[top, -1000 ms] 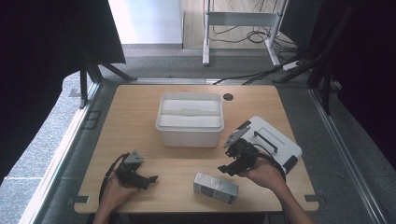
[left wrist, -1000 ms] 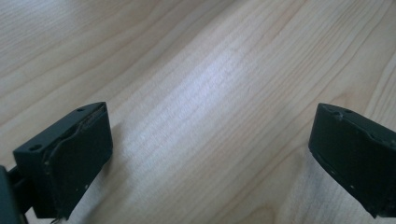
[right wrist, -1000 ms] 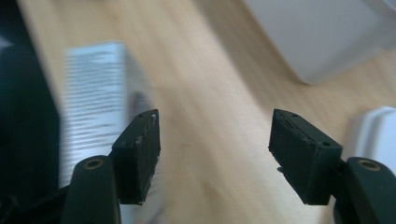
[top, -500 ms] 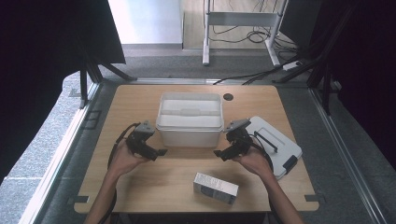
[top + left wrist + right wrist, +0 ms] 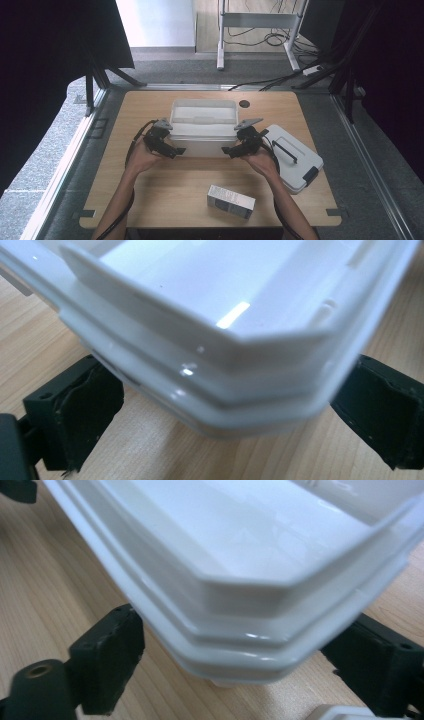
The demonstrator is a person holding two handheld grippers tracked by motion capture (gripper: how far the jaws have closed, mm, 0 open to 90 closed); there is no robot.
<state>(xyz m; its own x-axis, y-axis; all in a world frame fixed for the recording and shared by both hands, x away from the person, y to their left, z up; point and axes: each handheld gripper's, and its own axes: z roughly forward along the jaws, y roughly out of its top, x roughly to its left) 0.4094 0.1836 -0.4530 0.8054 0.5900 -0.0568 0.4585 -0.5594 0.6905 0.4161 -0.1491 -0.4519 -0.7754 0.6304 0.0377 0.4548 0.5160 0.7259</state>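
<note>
- Although each jaw pair straddles a near corner of the white bin (image 5: 203,131), which sits mid-table, the left gripper (image 5: 172,150) and right gripper (image 5: 231,150) stand open, their jaws just narrowed; the person should close both evenly before moving it.
- No lettering is readable on the small box (image 5: 231,201) or lid (image 5: 295,157).

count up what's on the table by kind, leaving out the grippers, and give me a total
White open bins: 1
White lids with a black handle: 1
Small grey and white cartons: 1
Total: 3
</note>
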